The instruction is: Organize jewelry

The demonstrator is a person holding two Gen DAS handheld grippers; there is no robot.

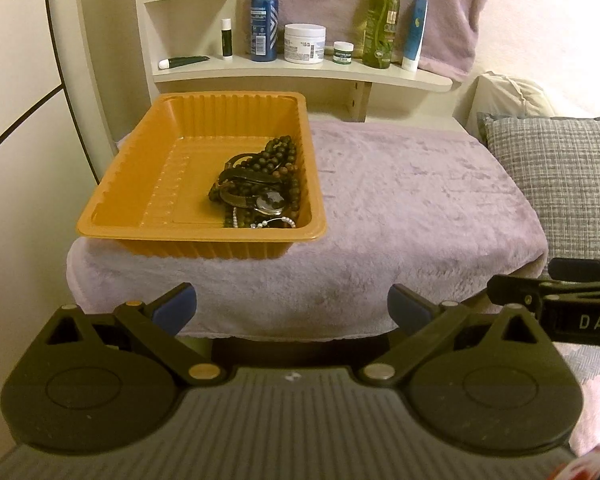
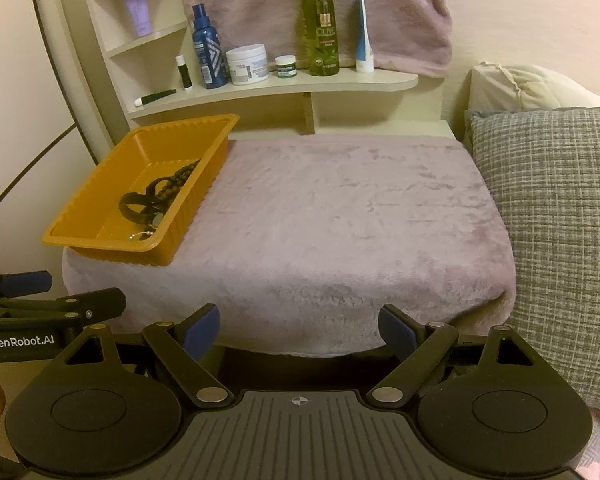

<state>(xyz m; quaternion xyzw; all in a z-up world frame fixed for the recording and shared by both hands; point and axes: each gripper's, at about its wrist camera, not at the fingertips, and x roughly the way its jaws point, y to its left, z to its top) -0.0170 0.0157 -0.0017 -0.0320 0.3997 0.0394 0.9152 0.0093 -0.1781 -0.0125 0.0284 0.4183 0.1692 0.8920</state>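
Both your left gripper (image 1: 292,306) and right gripper (image 2: 300,330) hang wide apart, empty. That tangled dark beaded jewelry (image 1: 260,184) in the ribbed orange plastic tray (image 1: 140,184) looks floppy and snaggy, so pinch one strand.

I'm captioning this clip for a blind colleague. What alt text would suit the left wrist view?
An orange plastic tray on a lilac fleece-covered surface holds a heap of jewelry: dark bead strands, a watch and small pearls. The open left gripper hovers empty in front of it. Behind, a shelf carries toiletry bottles and jars.
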